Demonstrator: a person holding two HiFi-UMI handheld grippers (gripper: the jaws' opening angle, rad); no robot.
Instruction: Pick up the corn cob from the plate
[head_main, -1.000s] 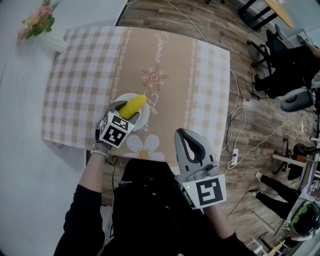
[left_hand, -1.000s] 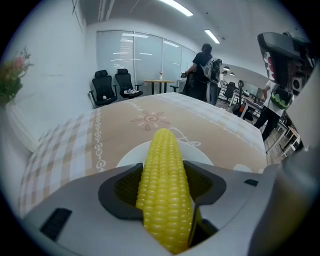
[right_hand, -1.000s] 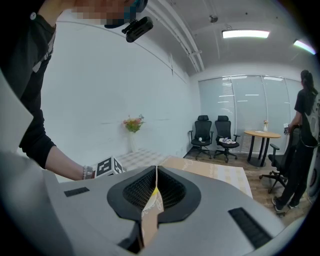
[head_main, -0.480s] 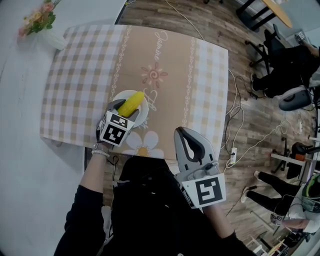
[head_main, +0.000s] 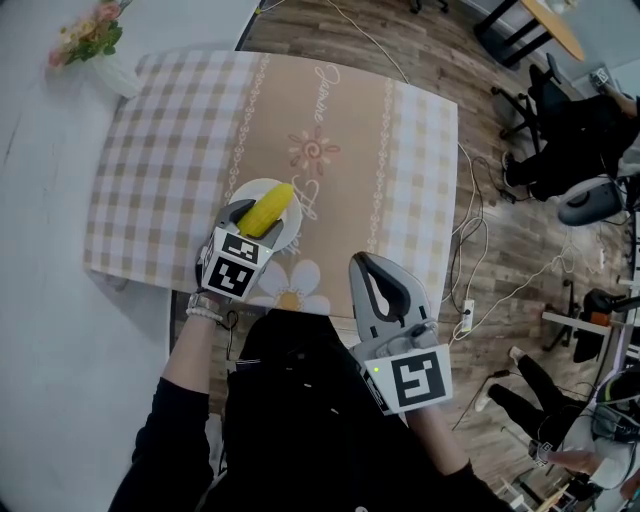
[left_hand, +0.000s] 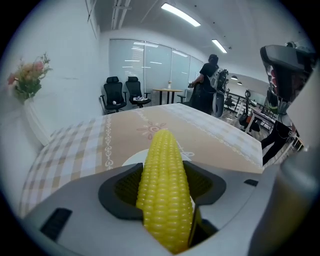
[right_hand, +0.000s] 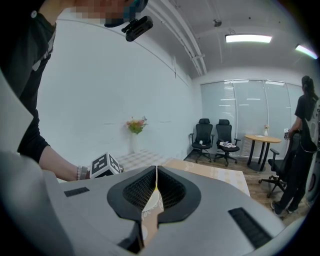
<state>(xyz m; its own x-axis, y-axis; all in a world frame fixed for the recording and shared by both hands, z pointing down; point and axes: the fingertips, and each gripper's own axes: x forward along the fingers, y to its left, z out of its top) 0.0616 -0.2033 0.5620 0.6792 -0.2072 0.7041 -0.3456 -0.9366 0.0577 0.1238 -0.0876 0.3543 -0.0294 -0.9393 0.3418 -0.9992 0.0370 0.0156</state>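
A yellow corn cob (head_main: 266, 211) lies between the jaws of my left gripper (head_main: 250, 218), which is shut on it over the white plate (head_main: 289, 231). In the left gripper view the corn cob (left_hand: 165, 185) fills the gap of the left gripper (left_hand: 163, 185) and points away over the plate (left_hand: 133, 159). My right gripper (head_main: 376, 292) hangs off the table's near edge, in front of the person's body, jaws shut with nothing in them. In the right gripper view, the right gripper (right_hand: 156, 186) shows its tips closed together.
The table carries a tan and checked cloth (head_main: 330, 120) with a daisy print (head_main: 288, 290). A white vase of flowers (head_main: 103, 55) stands at the far left corner. Office chairs (head_main: 560, 140) and cables (head_main: 480, 260) are on the wooden floor to the right.
The left gripper with the corn has shifted only slightly over the plate; the right gripper has stayed in place.
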